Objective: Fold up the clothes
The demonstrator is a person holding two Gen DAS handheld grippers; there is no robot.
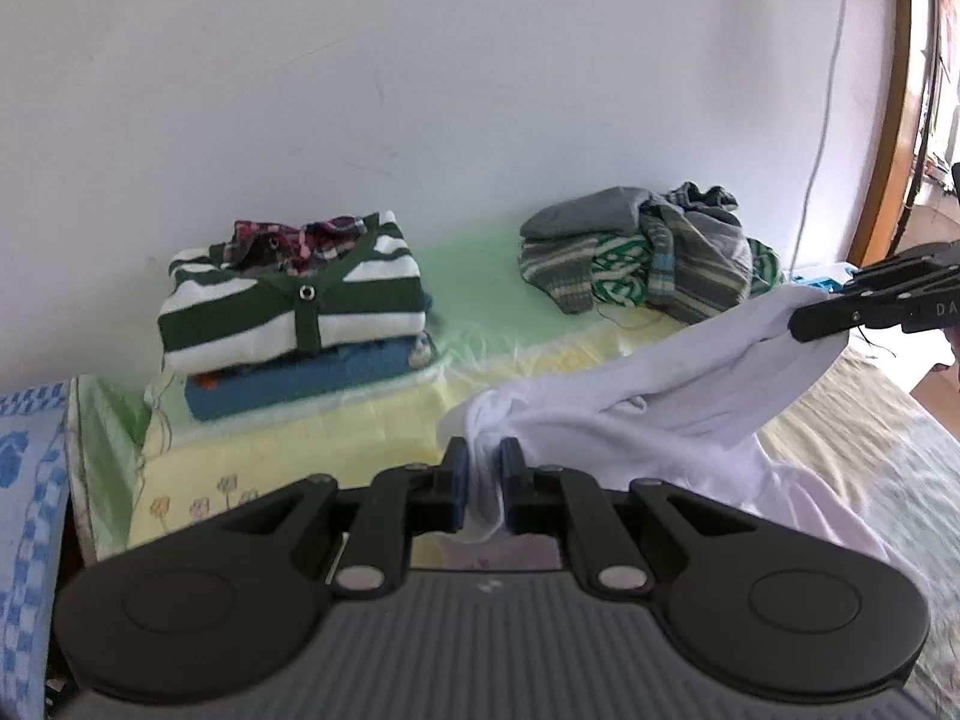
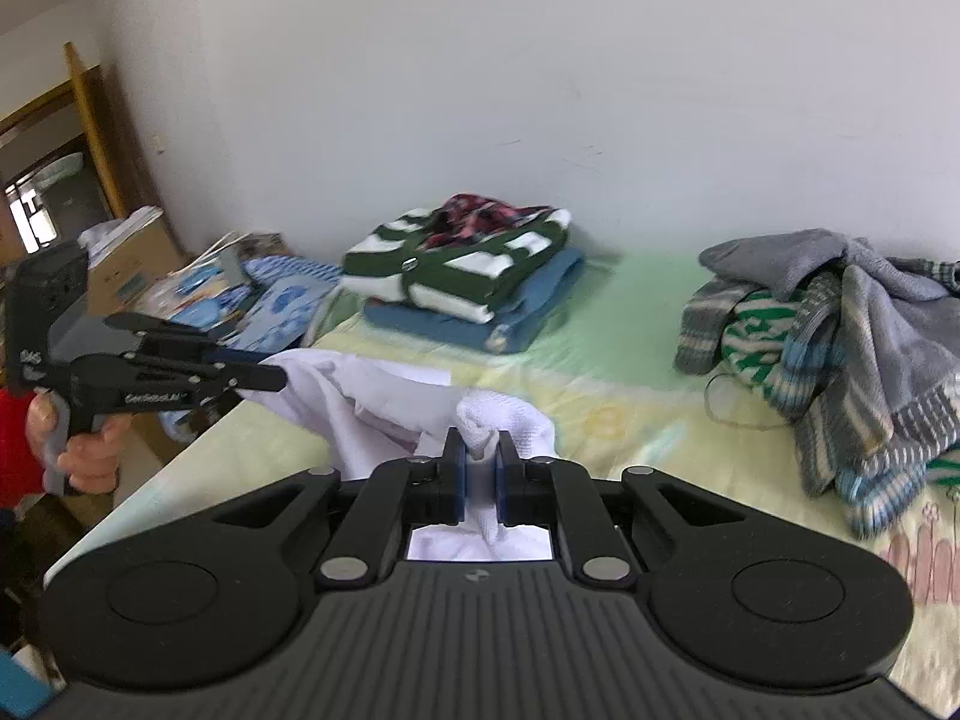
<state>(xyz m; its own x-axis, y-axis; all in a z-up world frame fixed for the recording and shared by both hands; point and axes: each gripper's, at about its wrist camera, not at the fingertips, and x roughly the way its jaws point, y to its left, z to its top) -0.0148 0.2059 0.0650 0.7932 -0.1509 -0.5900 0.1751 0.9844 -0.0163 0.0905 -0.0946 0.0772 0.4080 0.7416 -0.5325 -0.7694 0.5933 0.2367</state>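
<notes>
white garment (image 1: 672,396) hangs pinched between both raised, downward-tilted hand-held grippers.

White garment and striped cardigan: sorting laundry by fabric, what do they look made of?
White garment: thin, matte, soft cloth, probably cotton jersey; it drapes and bunches limply. Green-and-white striped cardigan: thicker, matte knit, judging by its bulky folded edges; fibre unclear.

Each wrist view looks forward along its own fingers, angled down across the bed (image 1: 360,420) toward the wall (image 2: 540,90). The left view sits left of the right one. Both share the folded stack (image 1: 294,312) and the unfolded pile (image 2: 840,348), both near.
</notes>
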